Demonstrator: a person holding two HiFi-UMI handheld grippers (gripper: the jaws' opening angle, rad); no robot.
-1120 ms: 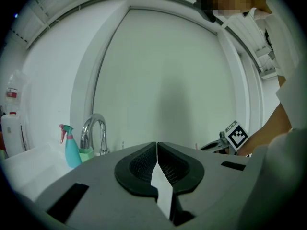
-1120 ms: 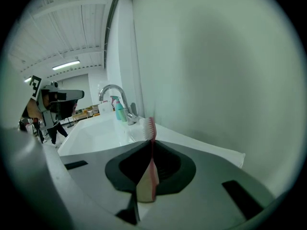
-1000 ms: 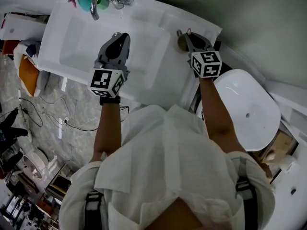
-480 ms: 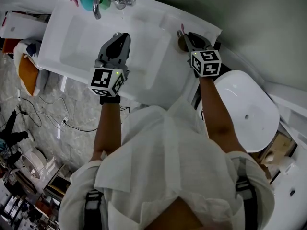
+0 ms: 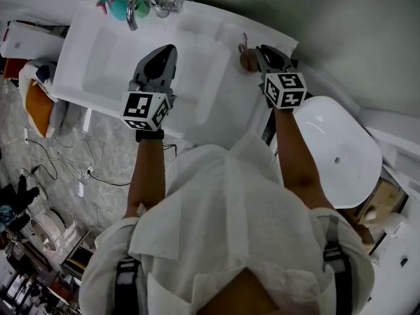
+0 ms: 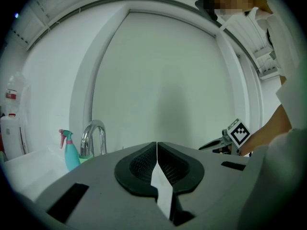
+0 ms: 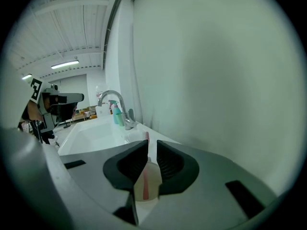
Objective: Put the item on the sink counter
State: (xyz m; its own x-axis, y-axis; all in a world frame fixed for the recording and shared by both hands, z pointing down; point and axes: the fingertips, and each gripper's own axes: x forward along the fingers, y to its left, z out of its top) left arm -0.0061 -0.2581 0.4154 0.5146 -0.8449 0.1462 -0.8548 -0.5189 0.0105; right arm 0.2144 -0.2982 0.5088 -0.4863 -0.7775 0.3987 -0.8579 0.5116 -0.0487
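White sink counter (image 5: 226, 107) with a sunken basin (image 5: 125, 51), plain pale wall beyond my fingers. Grey stone floor (image 5: 98, 169) with cables is back and left of them, and a white oval fixture (image 5: 338, 153) sits behind my right gripper (image 5: 262, 50). Chrome faucet (image 5: 134, 5) and teal spray bottle (image 5: 117, 4) are well ahead of my left gripper (image 5: 165, 50). It hangs over the basin, fingers pressed together, nothing in them. Right fingers are narrow, closed on a small beige cup (image 7: 152, 183), which fills the gap and touches both. The cup is over the counter part right of the basin; can't tell if its base is down. A pink-red toothbrush (image 7: 146, 159) stands in it, running up the gap past the fingertips. Head view gives the cup only as a brown blob just left of the right fingers; right gripper view shows its colour and the grip. Left gripper view catches my right gripper off to the right
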